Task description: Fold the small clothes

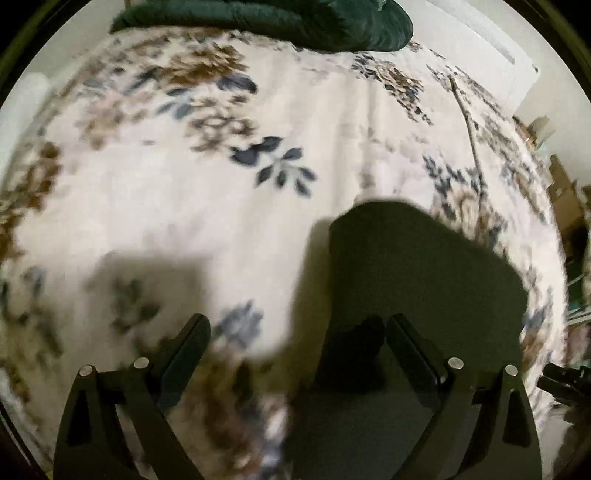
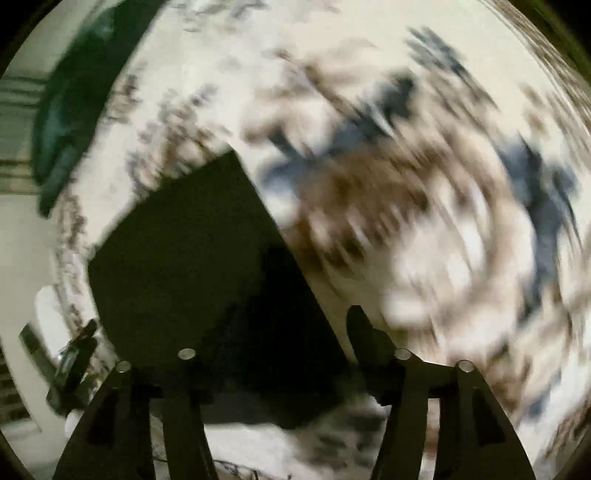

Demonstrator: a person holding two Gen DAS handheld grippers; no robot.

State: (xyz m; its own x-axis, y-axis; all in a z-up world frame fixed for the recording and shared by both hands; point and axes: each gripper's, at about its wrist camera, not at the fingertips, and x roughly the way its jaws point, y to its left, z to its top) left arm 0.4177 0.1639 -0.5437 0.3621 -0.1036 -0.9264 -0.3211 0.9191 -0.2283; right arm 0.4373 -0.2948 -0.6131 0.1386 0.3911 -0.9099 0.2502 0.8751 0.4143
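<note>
A dark folded garment (image 1: 424,273) lies flat on the floral bedspread (image 1: 221,206). My left gripper (image 1: 297,328) hovers over its left edge with the jaws wide apart. The right finger (image 1: 406,343) is over the dark cloth and the left finger (image 1: 188,343) is over the bedspread; nothing is pinched. In the blurred right wrist view the same garment (image 2: 184,258) fills the lower left. My right gripper (image 2: 295,321) is open above its right edge. One finger (image 2: 364,336) is over the bedspread (image 2: 424,221); the other is lost against the dark cloth.
A dark green bundle of fabric (image 1: 280,18) sits at the far edge of the bed, also seen as the green bundle (image 2: 70,103) in the right wrist view. Cardboard boxes (image 1: 563,192) stand beyond the bed's right side. Each view catches the other gripper at its edge.
</note>
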